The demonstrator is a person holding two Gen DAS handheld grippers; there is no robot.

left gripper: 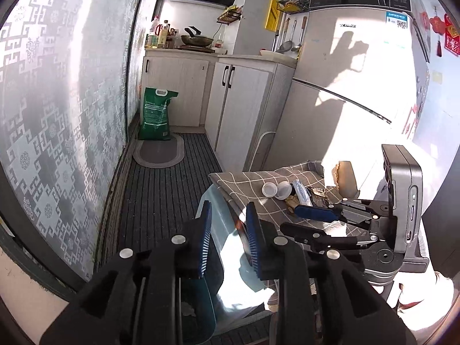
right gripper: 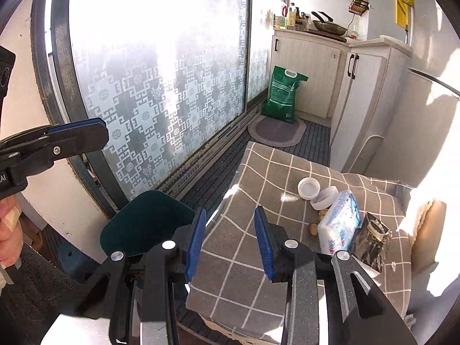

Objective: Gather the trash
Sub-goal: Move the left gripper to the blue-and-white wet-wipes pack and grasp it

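Checked tablecloth (right gripper: pixel 253 201) edge below right tool (right gripper: pixel 230 241), released; left tool (left gripper: pixel 227 238) released over bin (left gripper: pixel 218 273).

Matt checked cloth (right gripper: pixel 258 238) covers the table. 2 smooth white plastic cups (right gripper: pixel 316 191) sit beside a glossy tissue pack (right gripper: pixel 342 224).

grey white-checked tablecloth (right gripper: pixel 258 230), green sack (right gripper: pixel 283 96), dark teal bin lid (right gripper: pixel 143 221).
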